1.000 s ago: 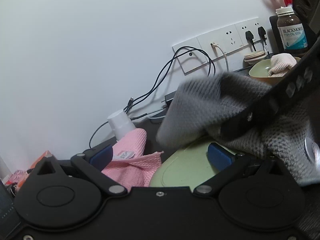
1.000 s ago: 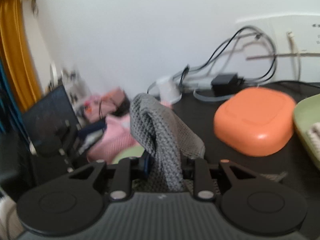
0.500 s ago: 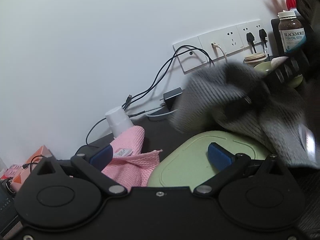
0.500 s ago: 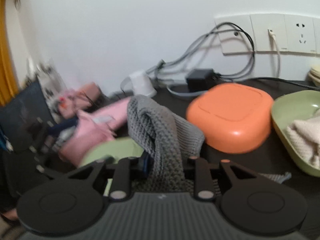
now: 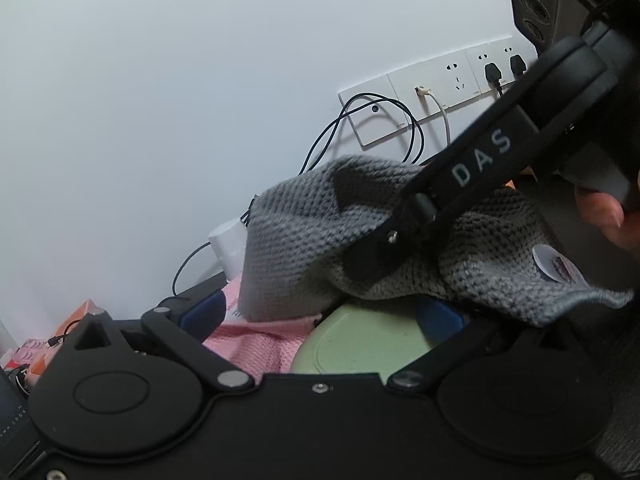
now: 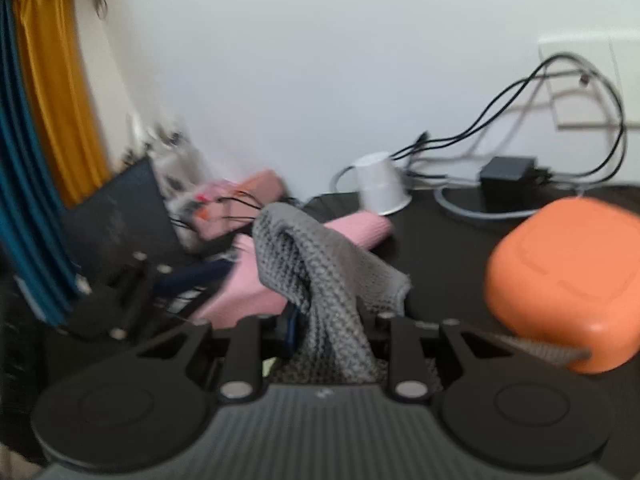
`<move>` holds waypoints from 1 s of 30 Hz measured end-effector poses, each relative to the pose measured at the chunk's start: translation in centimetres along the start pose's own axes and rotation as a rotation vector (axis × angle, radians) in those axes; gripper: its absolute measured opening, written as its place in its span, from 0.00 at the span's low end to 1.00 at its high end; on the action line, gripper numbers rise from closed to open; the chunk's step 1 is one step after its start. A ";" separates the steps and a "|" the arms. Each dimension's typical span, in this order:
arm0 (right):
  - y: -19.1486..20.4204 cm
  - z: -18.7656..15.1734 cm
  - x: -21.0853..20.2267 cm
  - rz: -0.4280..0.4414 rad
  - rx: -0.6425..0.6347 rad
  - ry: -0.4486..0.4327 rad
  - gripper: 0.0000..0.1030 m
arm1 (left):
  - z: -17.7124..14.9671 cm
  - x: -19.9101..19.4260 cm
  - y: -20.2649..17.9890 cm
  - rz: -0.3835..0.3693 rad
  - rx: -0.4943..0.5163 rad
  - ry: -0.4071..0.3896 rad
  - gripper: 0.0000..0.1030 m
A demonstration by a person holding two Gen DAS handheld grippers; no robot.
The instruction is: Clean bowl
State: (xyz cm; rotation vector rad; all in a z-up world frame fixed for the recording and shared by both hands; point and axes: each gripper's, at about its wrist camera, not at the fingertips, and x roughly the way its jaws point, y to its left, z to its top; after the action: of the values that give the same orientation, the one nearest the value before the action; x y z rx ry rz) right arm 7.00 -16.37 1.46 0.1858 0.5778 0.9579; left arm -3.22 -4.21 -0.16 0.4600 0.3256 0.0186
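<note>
Left gripper (image 5: 320,316): we held its jaws spread wide around the upturned green bowl (image 5: 360,346), one blue pad on each side. We could not tell whether the pads pressed the bowl, so we judged this a steadying hold and no firm clamp.
Green bowl: it lay bottom up on the dark table (image 6: 440,240), right in front of the left gripper, so that its underside faced the cloth.
Right gripper (image 6: 330,330): we kept its jaws nearly closed, pinching a bunched fold of the grey cloth (image 6: 320,280), so the cloth could serve as a wiper.
Grey cloth: it hung over the far side of the green bowl, draped from the right gripper's jaws, placed there, as we judged, to rub the base.
Pink cloth (image 5: 260,340): it lay just left of the bowl, spare.
Orange bowl (image 6: 568,276): it sat upturned further right, apart.
White cup (image 6: 380,188): it stood upside down near the wall, among cables (image 6: 520,100).
</note>
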 end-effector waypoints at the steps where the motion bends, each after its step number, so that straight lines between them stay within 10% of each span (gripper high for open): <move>1: 0.1 0.0 0.1 0.008 -0.010 0.006 0.24 | 0.0 0.0 -0.1 0.001 0.001 0.000 1.00; 30: 2.8 -1.2 -2.1 -0.289 -0.219 0.121 0.23 | 0.1 1.3 0.9 0.056 -0.019 0.014 1.00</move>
State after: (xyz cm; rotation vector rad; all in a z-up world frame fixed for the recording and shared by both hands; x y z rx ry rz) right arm 3.46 -16.56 2.36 -0.1495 0.5882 0.7474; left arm -1.93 -3.35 -0.04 0.4501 0.3261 0.0798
